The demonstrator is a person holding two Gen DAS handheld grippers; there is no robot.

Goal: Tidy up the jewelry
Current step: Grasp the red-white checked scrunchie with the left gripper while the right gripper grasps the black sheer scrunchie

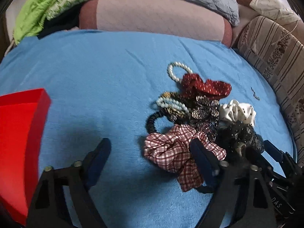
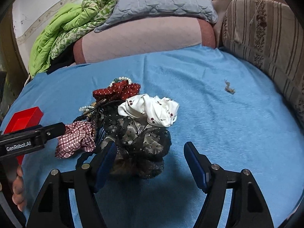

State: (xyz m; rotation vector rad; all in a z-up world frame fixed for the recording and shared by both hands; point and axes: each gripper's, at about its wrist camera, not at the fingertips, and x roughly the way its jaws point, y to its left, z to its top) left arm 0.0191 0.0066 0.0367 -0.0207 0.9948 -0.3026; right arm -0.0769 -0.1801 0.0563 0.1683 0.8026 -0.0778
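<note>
Scrunchie pile [image 1: 199, 117] on blanket [image 1: 95, 79], tray [image 1: 20, 125] far left.

On the blue bed sheet [image 1: 95, 79] the left hand-held gripper [image 1: 150, 150] stands with its fingers spread wide, the right one overlapping the red checked scrunchie [image 1: 171, 150]. Behind that lies a heap: a pearl bracelet [image 1: 177, 72], a dark red dotted scrunchie [image 1: 205, 87] and a white scrunchie [image 1: 237, 113]. A red box [image 1: 20, 125] sits at the left edge.

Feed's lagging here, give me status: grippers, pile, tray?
Both grippers, left and right, open, empty. Scrunchie pile untouched on blue cloth. Red tray left, path open.
</note>
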